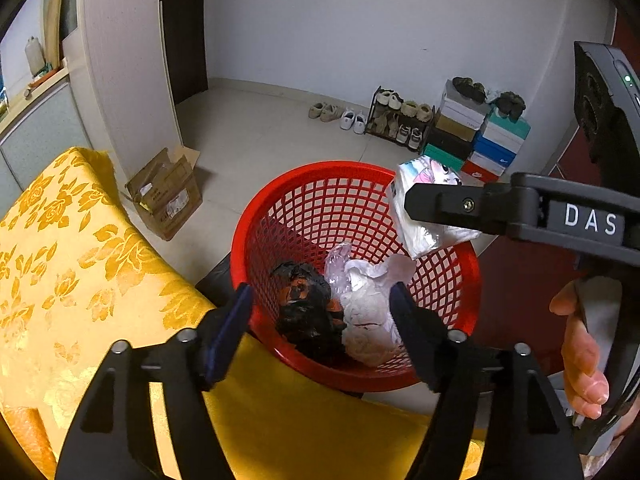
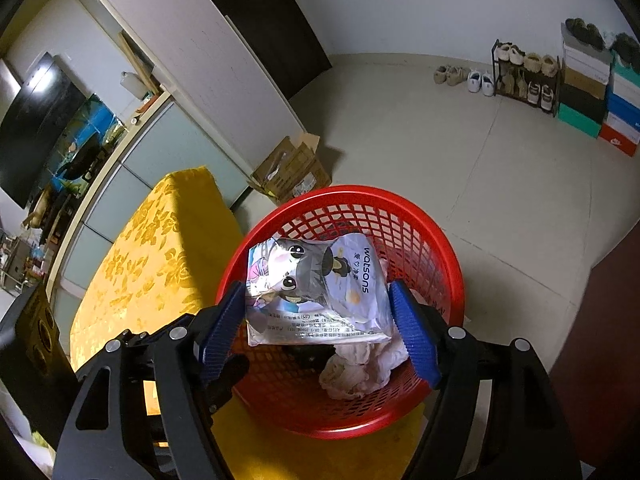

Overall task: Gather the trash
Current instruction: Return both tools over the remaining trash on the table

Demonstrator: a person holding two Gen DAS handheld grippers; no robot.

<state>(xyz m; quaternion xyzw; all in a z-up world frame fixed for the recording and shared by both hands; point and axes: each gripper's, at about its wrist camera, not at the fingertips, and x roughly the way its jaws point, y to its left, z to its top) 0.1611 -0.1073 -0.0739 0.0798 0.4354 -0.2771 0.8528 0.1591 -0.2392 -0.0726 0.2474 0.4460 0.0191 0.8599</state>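
Note:
A red mesh basket [image 1: 304, 172] [image 2: 360, 192] stands on the floor against a table with a yellow flowered cloth [image 1: 80, 260] [image 2: 160, 248]. Inside it lie a crumpled black bag [image 1: 308, 312] and crumpled white paper [image 1: 368, 312] [image 2: 356, 372]. My left gripper [image 1: 320, 296] hangs open over them with nothing between its fingers. My right gripper [image 2: 318, 288] is shut on a cartoon-printed tissue pack [image 2: 320, 276] [image 1: 420, 236], held in the air above the basket's mouth. Both pads touch the pack's sides. In the left wrist view one right finger [image 1: 448, 204] crosses in front of the pack.
A torn cardboard box [image 1: 168, 196] [image 2: 292, 172] leans on the wall behind the basket. A shoe rack [image 1: 400, 120] and stacked shoe boxes [image 1: 480, 136] line the far wall. A person's hand [image 1: 580, 360] grips the right tool's handle. Pale tiled floor lies beyond.

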